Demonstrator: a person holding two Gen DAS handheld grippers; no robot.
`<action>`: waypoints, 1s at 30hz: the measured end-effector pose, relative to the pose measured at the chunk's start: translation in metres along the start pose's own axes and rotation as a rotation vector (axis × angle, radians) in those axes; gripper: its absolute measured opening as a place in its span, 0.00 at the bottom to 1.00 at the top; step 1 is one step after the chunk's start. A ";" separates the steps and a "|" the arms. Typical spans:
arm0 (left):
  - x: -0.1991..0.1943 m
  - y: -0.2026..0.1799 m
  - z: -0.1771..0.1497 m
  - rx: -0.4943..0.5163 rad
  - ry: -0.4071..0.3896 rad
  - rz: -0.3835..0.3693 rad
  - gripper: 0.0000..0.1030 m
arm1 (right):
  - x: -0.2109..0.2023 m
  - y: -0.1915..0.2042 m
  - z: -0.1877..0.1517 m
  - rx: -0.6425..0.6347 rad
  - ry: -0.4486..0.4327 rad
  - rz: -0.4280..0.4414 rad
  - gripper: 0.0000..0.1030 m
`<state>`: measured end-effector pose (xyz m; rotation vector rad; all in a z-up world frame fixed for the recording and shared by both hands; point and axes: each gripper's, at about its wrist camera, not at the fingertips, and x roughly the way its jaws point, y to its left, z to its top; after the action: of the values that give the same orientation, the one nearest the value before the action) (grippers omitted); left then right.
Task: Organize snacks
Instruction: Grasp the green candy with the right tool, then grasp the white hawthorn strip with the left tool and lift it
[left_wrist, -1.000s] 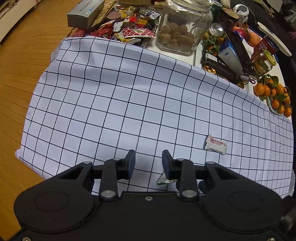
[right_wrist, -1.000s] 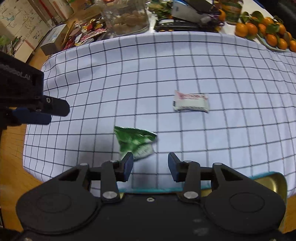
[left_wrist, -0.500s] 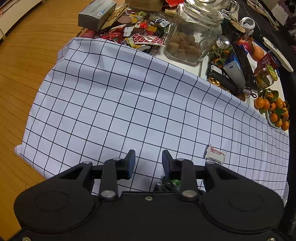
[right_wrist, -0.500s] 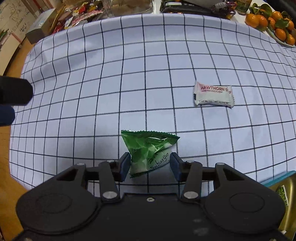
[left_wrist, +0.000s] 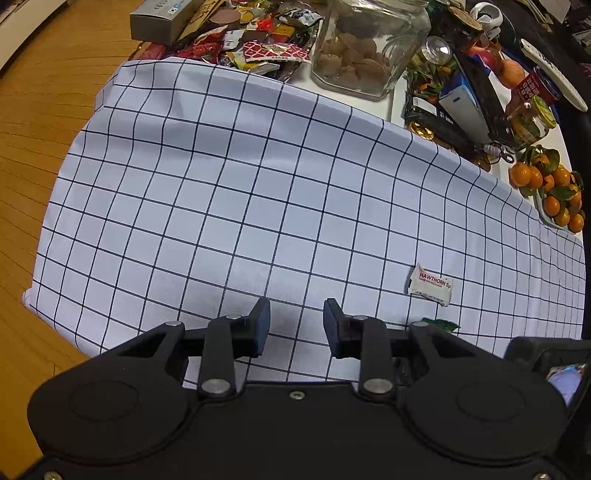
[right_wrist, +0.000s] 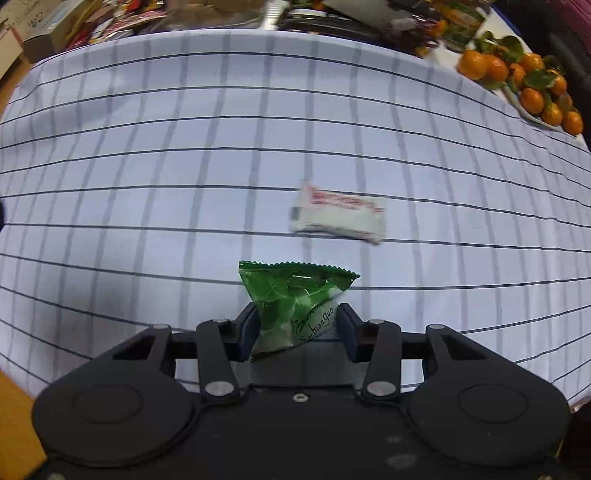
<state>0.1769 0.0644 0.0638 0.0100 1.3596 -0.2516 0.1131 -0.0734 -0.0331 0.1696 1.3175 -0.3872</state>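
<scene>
A green snack packet sits between the fingers of my right gripper, which is shut on it and holds it over the checked cloth. A tip of the green packet shows in the left wrist view. A white "Hawthorn" packet lies flat on the cloth just beyond the green one; it also shows in the left wrist view. My left gripper is open and empty above the cloth's near edge, left of both packets.
At the table's far side stand a glass jar of biscuits, a pile of wrapped snacks, a grey box and boxes and cans. A dish of tangerines sits at the right. Wooden floor lies to the left.
My right gripper has moved onto the green packet, shut on it and lifted it off the cloth. My left gripper has drawn back a little and stays open.
</scene>
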 end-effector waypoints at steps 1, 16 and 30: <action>0.002 -0.004 0.000 0.009 0.007 0.001 0.40 | 0.001 -0.011 0.003 0.008 0.005 -0.010 0.44; 0.044 -0.069 -0.004 0.133 0.089 0.010 0.40 | 0.019 -0.120 0.024 0.100 0.116 -0.068 0.44; 0.063 -0.104 -0.008 0.217 0.014 0.020 0.40 | 0.044 -0.166 0.057 0.164 0.205 -0.015 0.44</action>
<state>0.1621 -0.0467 0.0152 0.2068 1.3398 -0.3822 0.1118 -0.2541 -0.0455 0.3444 1.4889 -0.5015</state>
